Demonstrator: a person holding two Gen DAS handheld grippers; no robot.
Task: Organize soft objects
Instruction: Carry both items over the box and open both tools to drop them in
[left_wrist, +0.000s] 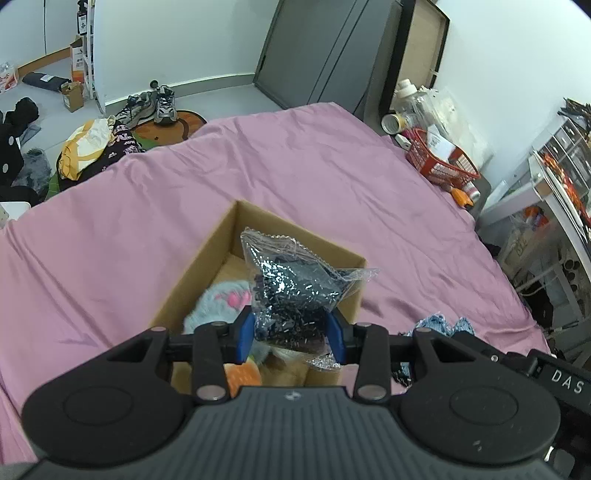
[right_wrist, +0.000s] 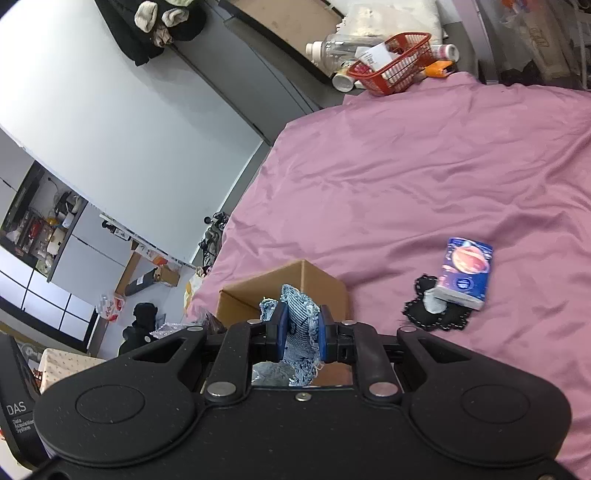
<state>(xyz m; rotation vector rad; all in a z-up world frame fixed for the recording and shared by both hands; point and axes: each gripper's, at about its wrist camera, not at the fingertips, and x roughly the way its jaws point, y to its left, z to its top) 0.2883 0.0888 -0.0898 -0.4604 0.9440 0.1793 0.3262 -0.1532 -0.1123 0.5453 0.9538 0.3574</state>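
Observation:
My left gripper is shut on a clear plastic bag of dark cloth, held over an open cardboard box on the pink bedsheet. Inside the box lie a pale blue fluffy toy and an orange soft item. My right gripper is shut on a blue-and-white knitted cloth, just in front of the same cardboard box. That cloth also shows at the right in the left wrist view. A blue tissue pack rests on a black cloth piece.
A red basket with bottles and jars stands at the bed's far corner. Shoes, clothes and small boxes litter the floor beyond the bed. Shelves crowd the right side. The pink bedsheet spreads wide beyond the box.

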